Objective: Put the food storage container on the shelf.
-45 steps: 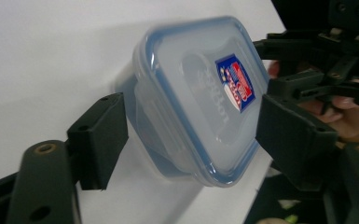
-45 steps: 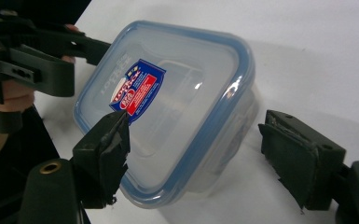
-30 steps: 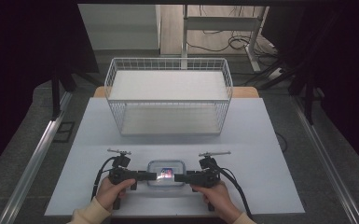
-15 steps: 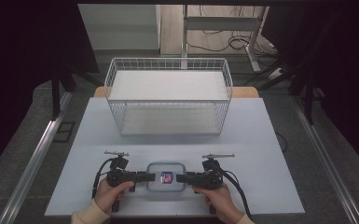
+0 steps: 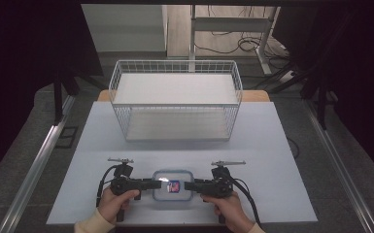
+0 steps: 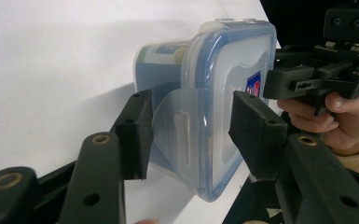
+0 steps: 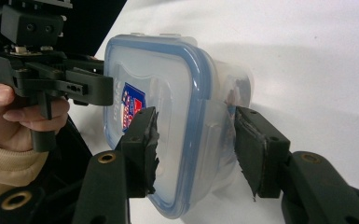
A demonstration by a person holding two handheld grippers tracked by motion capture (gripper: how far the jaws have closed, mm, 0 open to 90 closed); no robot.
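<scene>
Plastic container [image 5: 172,184] with blue-rimmed lid near front edge of bench [image 5: 272,145], centred. Left gripper [image 5: 148,183] at its left end, jaws spread either side of side latch flap [image 6: 179,128]. Right gripper [image 5: 190,186] at right end, jaws likewise parted around latch. White wire basket [image 5: 175,104] at far edge.
</scene>
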